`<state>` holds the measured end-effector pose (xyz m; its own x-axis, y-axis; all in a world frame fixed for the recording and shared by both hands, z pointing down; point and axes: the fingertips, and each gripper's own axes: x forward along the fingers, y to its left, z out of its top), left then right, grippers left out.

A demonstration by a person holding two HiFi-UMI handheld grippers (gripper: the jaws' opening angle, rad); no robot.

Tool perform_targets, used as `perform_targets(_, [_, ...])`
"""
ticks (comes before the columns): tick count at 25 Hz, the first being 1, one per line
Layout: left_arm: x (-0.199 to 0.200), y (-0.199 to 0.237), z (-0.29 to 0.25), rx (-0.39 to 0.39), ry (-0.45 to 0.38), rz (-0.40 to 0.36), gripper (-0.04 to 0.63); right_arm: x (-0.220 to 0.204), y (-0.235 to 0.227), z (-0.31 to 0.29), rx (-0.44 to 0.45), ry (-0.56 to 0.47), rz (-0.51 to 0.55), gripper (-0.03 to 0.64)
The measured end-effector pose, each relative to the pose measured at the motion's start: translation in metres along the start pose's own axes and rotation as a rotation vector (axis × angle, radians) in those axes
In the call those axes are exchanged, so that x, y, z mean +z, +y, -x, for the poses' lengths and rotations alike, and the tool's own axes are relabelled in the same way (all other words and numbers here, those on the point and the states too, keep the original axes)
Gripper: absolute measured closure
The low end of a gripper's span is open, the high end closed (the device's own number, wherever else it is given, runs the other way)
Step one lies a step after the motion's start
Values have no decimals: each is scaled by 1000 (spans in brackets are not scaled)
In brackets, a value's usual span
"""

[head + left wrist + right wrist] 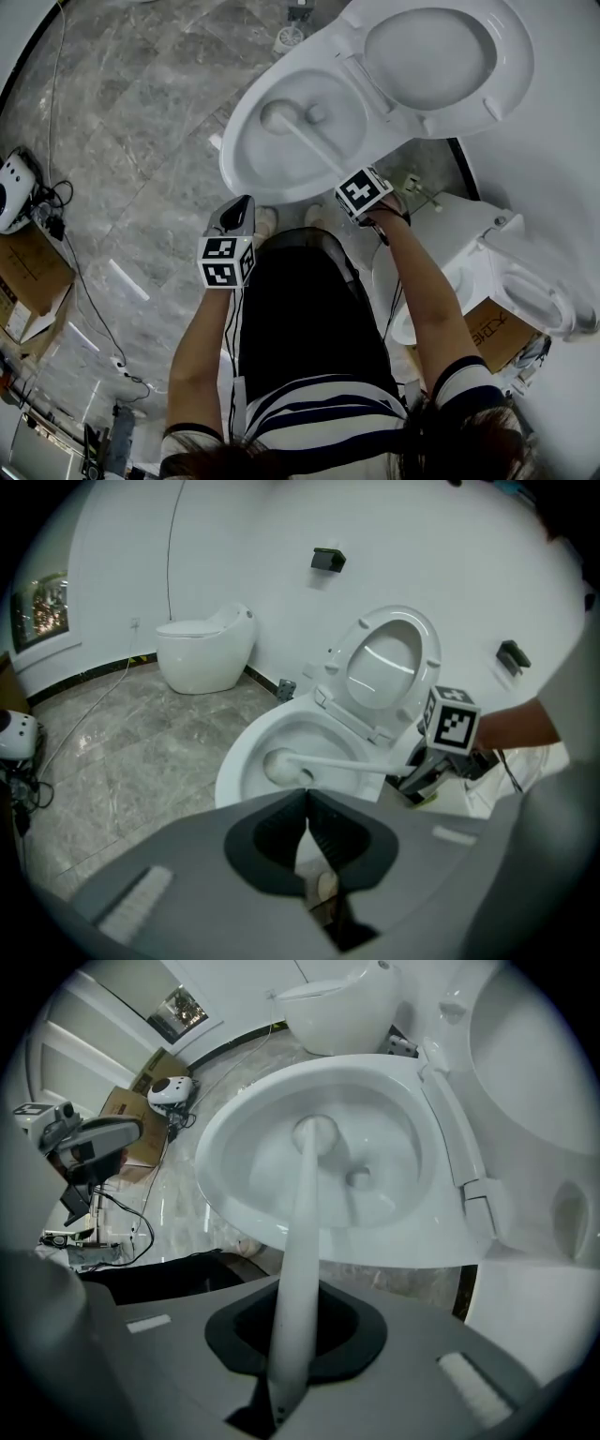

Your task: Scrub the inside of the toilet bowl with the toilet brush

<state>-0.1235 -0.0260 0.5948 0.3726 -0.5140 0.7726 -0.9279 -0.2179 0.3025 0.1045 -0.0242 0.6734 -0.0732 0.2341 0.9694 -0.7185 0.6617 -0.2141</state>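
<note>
A white toilet bowl (246,164) stands open, seat and lid (441,56) raised against the wall. My right gripper (354,192) is shut on the white toilet brush handle (298,1269). The brush head (278,115) rests inside the bowl on its far-left wall, near the drain; it also shows as brush head (316,1132) and brush head (279,764). My left gripper (236,217) hangs just outside the bowl's (234,766) front-left rim, its jaws shut with nothing between them (307,808).
A second white toilet (202,649) stands by the far wall, another fixture (525,281) at my right. Cardboard boxes (28,272), a white device (14,192) and cables (94,309) lie on the grey marble floor at the left.
</note>
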Motion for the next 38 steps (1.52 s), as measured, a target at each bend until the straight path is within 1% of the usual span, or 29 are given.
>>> perform_targets(6, [1, 9, -7, 1, -6, 16, 595, 9, -11, -4, -16, 21, 30, 581])
perform_targets(14, [6, 11, -18, -13, -22, 16, 595, 11, -27, 0, -76, 44, 99, 581])
perform_targets(19, [6, 9, -18, -15, -23, -6, 595, 12, -39, 4, -120, 58, 121, 581])
perform_targets(22, [2, 8, -15, -14, -25, -7, 595, 9, -49, 5, -150, 72, 92, 581])
perform_targets(25, [-2, 10, -13, -6, -22, -4, 595, 5, -55, 5, -156, 93, 37, 581])
perform_targets(28, [-4, 11, -11, 1, -26, 2, 595, -2, -63, 7, -184, 119, 16, 581])
perform_targets(32, [-6, 7, -10, 7, -28, -13, 595, -14, -73, 10, -212, 151, -24, 581])
perform_targets(38, [-9, 0, -4, -1, -30, -22, 595, -36, -78, 18, -232, 232, -36, 581])
